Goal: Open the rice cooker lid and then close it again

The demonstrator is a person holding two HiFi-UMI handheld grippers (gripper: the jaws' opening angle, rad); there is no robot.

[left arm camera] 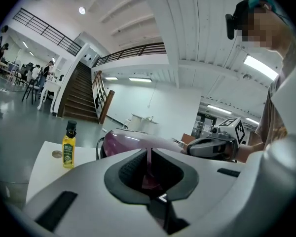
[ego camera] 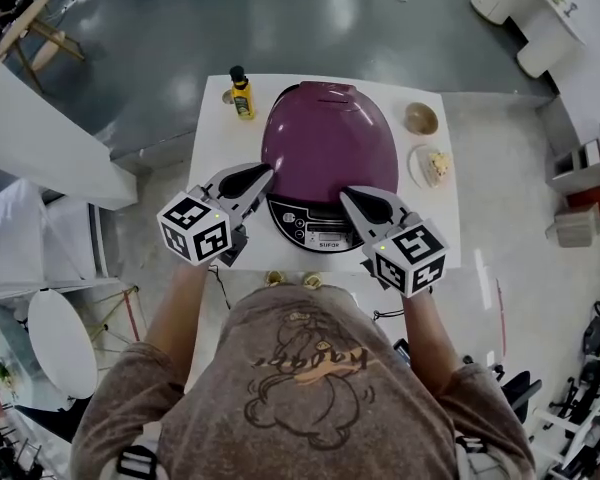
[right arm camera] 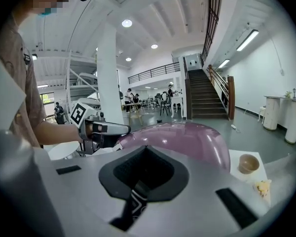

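A purple rice cooker (ego camera: 328, 143) stands on a small white table (ego camera: 212, 168) with its domed lid down and its dark control panel (ego camera: 315, 226) facing me. My left gripper (ego camera: 258, 175) is at the lid's front left edge, jaws shut with nothing between them. My right gripper (ego camera: 351, 197) is at the front right, over the panel's corner, also shut and empty. In the left gripper view the jaw tips (left arm camera: 150, 151) meet in front of the lid (left arm camera: 123, 139). In the right gripper view the tips (right arm camera: 147, 148) meet before the dome (right arm camera: 187, 137). Whether either gripper touches the cooker cannot be told.
A yellow oil bottle (ego camera: 242, 95) stands at the table's far left corner beside a small round disc (ego camera: 227, 96). A brown bowl (ego camera: 421, 118) and a plate of food (ego camera: 430, 165) sit to the cooker's right. The table ends close behind the panel, near my body.
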